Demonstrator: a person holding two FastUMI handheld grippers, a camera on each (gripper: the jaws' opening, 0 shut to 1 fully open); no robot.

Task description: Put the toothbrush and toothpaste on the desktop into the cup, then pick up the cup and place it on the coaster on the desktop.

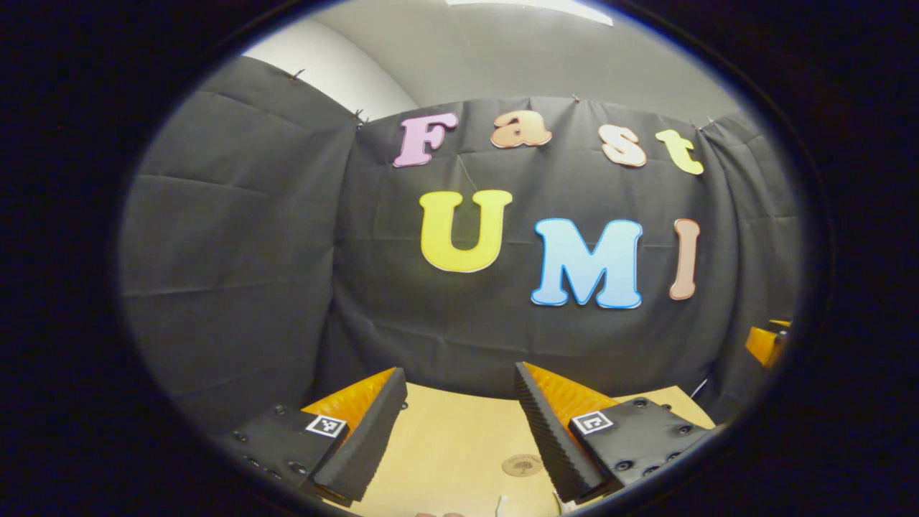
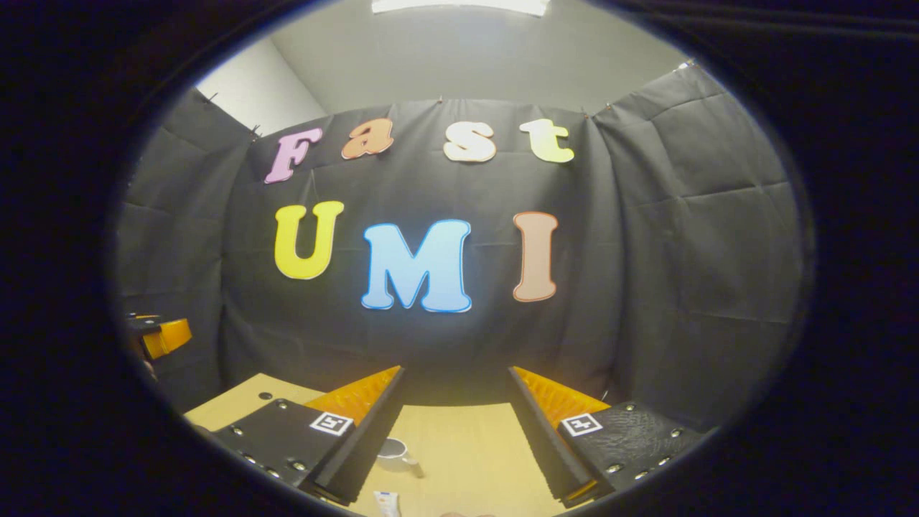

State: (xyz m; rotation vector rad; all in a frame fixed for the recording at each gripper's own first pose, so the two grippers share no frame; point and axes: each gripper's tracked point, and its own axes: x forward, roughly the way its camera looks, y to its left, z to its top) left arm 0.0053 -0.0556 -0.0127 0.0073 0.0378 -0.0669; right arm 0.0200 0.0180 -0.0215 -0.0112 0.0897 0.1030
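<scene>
We see a bright white ceiling light strip (image 2: 459, 6) glaring overhead, leaving the pale wooden desktop (image 2: 459, 445) between the tongs evenly lit. Fisheye distortion bends the edges; focus stays fairly sharp.

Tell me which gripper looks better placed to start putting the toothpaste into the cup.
Probably the right gripper. Its view shows the cup on the desktop just ahead between its open fingers, with what looks like the toothpaste at the bottom edge. The left gripper, also open, faces the coaster instead.
</scene>
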